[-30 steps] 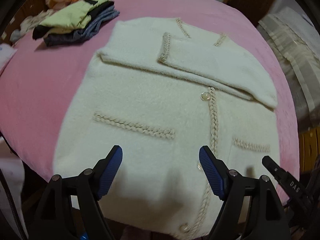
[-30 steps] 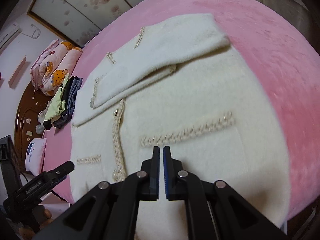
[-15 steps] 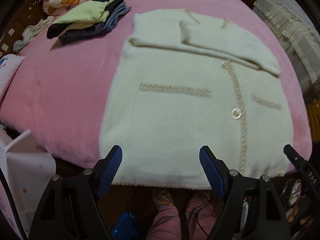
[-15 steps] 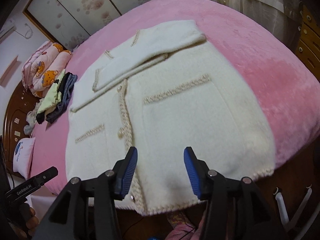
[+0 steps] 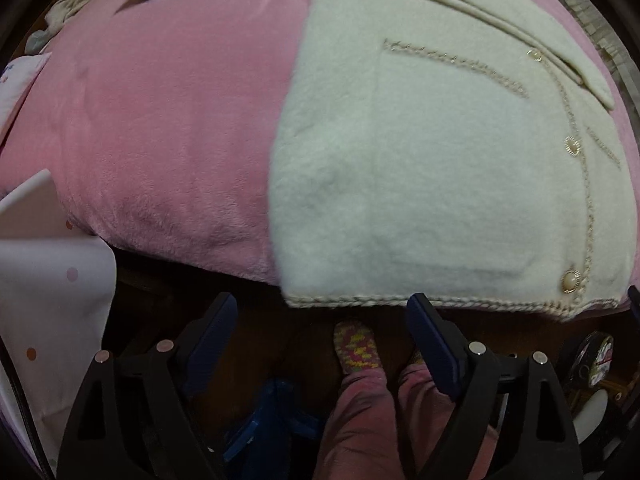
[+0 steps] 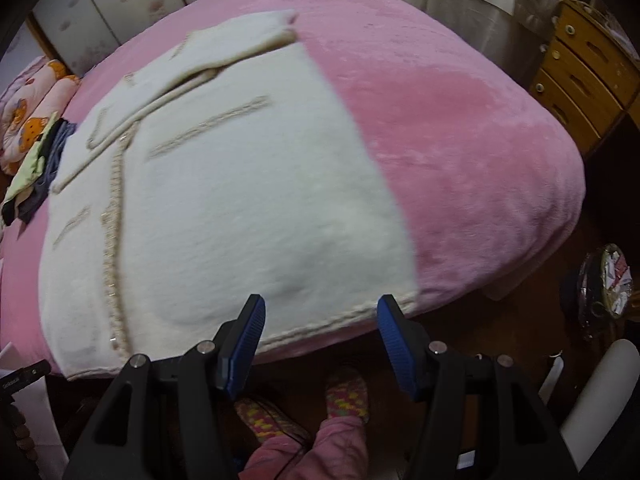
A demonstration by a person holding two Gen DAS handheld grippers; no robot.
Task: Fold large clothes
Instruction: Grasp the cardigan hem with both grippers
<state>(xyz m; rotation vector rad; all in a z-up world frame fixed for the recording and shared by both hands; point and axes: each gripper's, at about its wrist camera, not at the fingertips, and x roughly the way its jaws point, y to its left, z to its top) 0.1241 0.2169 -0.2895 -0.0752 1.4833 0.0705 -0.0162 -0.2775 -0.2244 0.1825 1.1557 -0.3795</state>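
At bed's near edge, cream cardigan (image 6: pixel 224 200) lies flat on pink blanket (image 6: pixel 440 140), sleeves folded across chest, hem at 6 o'clock. Left gripper (image 5: pixel 320 344) and right gripper (image 6: pixel 320 340) hover off hem, jaws just widened, nothing between. Tip: pinch braided hem (image 5: pixel 400 302) at both corners evenly, lift together, carry toward 12 o'clock collar.
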